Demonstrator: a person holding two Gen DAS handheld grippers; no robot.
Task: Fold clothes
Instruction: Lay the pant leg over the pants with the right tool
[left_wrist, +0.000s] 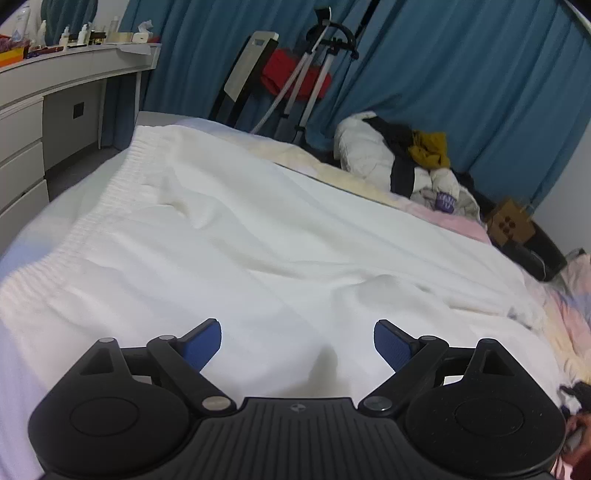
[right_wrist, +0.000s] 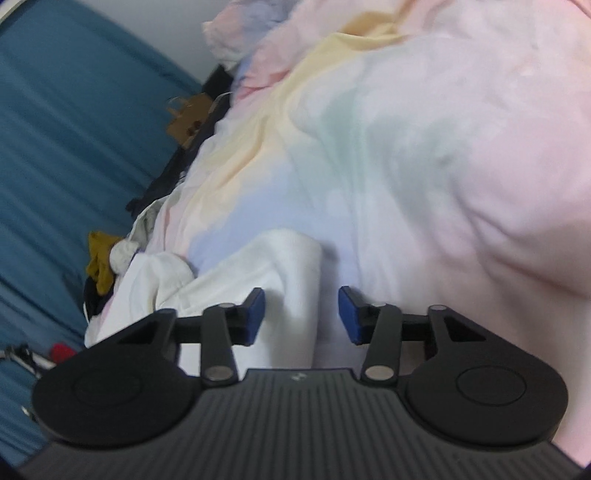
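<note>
Garment (left_wrist: 258, 236) white, soft, limp; likely light. Ribbed hem ahead-left suits gripping. Left gripper (left_wrist: 297, 341) wide apart, empty. Right gripper (right_wrist: 302, 314) apart, cloth corner between, unpinched.

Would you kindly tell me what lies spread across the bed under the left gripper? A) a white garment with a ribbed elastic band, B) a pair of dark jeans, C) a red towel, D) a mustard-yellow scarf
A: the white garment, ribbed along its edge, lies spread on the bed below the left gripper, whose jaws stand open.
</note>
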